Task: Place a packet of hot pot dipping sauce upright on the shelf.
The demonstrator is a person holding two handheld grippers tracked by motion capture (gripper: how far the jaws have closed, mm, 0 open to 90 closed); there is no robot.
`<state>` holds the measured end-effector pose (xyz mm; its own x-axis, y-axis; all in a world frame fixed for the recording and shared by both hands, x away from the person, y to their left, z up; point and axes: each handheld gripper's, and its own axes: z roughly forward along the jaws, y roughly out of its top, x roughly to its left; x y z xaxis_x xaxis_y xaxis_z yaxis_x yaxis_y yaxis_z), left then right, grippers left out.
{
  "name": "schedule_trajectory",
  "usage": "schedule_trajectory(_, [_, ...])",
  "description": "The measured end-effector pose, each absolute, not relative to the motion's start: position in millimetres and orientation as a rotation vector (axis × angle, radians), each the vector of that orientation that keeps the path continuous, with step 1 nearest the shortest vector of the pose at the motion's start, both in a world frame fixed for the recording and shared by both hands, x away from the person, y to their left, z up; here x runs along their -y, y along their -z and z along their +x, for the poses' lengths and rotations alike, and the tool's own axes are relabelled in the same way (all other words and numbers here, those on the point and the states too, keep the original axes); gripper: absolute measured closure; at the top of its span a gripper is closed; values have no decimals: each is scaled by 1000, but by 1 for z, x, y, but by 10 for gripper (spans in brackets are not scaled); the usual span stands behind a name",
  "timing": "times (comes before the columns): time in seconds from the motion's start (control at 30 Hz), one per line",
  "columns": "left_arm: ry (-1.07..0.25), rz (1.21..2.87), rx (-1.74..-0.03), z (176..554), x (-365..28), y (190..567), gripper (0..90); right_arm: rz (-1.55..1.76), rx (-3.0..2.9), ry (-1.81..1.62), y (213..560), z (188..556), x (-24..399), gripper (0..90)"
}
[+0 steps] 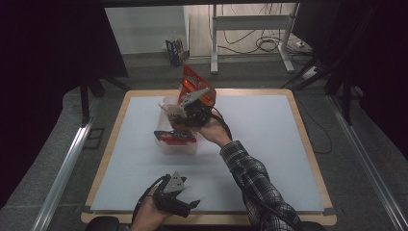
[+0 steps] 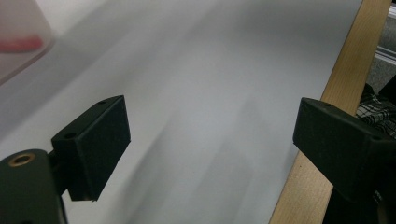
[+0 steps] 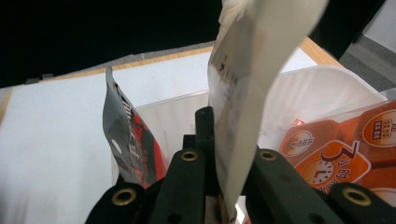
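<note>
My right gripper [image 1: 185, 115] [image 3: 219, 144] is shut on a pale snack packet [image 1: 172, 111] [image 3: 252, 70] and holds it upright over a clear plastic bin [image 1: 180, 147] [image 3: 317, 93] at the middle of the table. A black-and-red packet [image 1: 174, 136] [image 3: 128, 140] stands in the bin on one side, and an orange packet [image 1: 192, 82] [image 3: 336, 154] sticks up at the bin's far side. By the table's front edge my left gripper [image 1: 191, 208] [image 2: 210, 140] is open, with nothing between its jaws, just above the white mat.
A white mat [image 1: 260, 139] covers the wooden table [image 1: 308, 144] [image 2: 327, 93]. A corner of the bin [image 2: 18, 42] shows blurred in the left gripper view. Beyond the table lie a desk frame [image 1: 250, 29], cables and a small box [image 1: 174, 50] on the floor.
</note>
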<state>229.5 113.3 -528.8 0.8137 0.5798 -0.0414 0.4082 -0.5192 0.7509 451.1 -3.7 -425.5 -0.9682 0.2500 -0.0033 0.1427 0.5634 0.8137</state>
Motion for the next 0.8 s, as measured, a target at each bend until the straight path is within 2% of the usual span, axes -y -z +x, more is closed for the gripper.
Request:
schedule_trajectory(0.43, [-275,2196,-720,230,-114,529,109,201,-2697,-1220,417,458,-6,861])
schedule_trajectory(0.8, [-271,2194,-722,229,-113,529,109,242,-2708,-1245,426,459,-5,861])
